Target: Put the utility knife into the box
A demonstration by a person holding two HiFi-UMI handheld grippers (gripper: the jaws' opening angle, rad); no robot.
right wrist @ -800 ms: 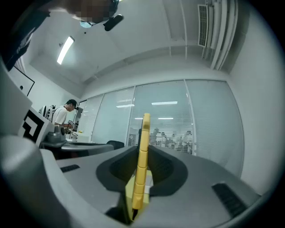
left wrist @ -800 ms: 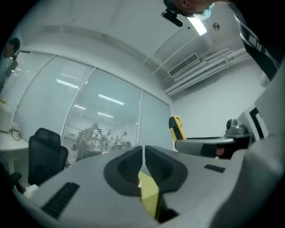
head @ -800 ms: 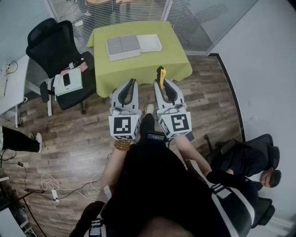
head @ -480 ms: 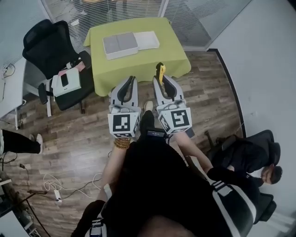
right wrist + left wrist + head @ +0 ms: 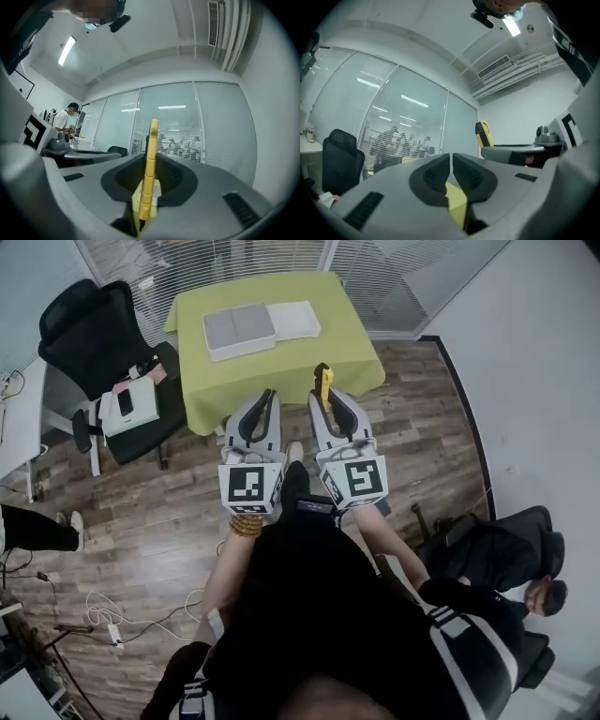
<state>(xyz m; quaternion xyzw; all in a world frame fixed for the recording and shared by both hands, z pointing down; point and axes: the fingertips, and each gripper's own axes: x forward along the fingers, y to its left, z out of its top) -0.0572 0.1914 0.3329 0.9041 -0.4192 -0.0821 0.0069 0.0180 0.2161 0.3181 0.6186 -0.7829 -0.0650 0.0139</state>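
The yellow utility knife (image 5: pixel 150 178) stands edge-on between the right gripper's (image 5: pixel 329 401) fingers (image 5: pixel 172 177), which pinch it on both flat sides. Its upper end sticks out well past the fingertips, and its lower end sits deep between the dark pads. Just left of these fingers, the left gripper's (image 5: pixel 265 401) fingers (image 5: pixel 433 176) are pressed together with nothing held, only a thin seam showing between their pads. Seen from that side, the knife's end rises above the right fingers. The two pairs of fingers lie side by side, close but apart.

Beyond the fingertips stands a table (image 5: pixel 323 352) under a yellow-green cloth. On it, ahead and slightly left of the left fingers, lies the grey box (image 5: pixel 239 331), with a flat white slab (image 5: pixel 295 320) touching its right side. The knife is well apart from the box.

Far left of the left fingers is a black office chair (image 5: pixel 94 334) on the wooden floor (image 5: pixel 422 427). Behind and to the right of the right fingers a person (image 5: pixel 502 563) sits.
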